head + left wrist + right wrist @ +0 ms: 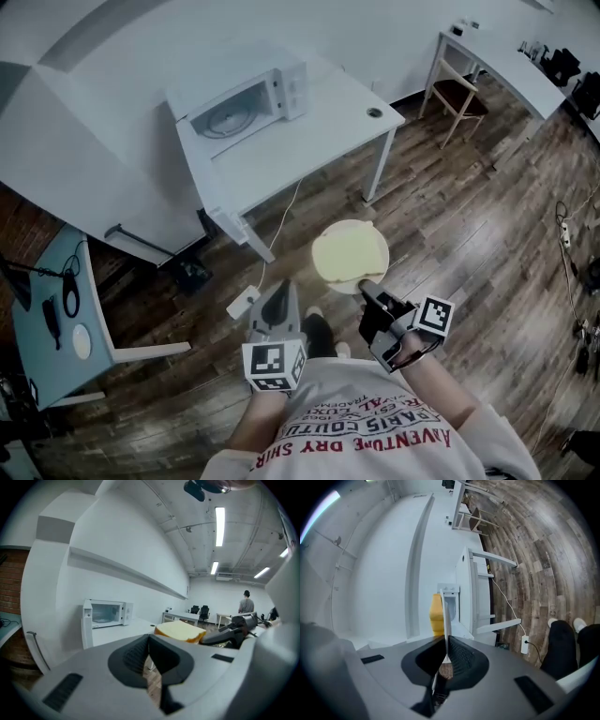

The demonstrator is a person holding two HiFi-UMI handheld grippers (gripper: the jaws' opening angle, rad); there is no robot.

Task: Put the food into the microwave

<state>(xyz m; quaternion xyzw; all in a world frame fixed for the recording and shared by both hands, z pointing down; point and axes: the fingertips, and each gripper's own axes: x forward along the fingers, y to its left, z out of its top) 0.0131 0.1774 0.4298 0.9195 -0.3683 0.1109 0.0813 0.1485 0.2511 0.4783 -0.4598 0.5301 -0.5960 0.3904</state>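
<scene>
While bread (345,255) lies flat, its plate (361,226) is round.

- In the right gripper view the plate (446,620) stood edge-on between the clamped jaws and hid most of the food (435,613); only a yellow strip showed.
- In the head view the tips of the right gripper (367,287) lay tucked under the plate's rim.
- The person's torso (366,431) was cut off by the bottom edge.
- The side table (42,328) ran off the left edge, and the dark items (70,292) on it were too small to name.
- The far person (245,603) was too small to make out.
</scene>
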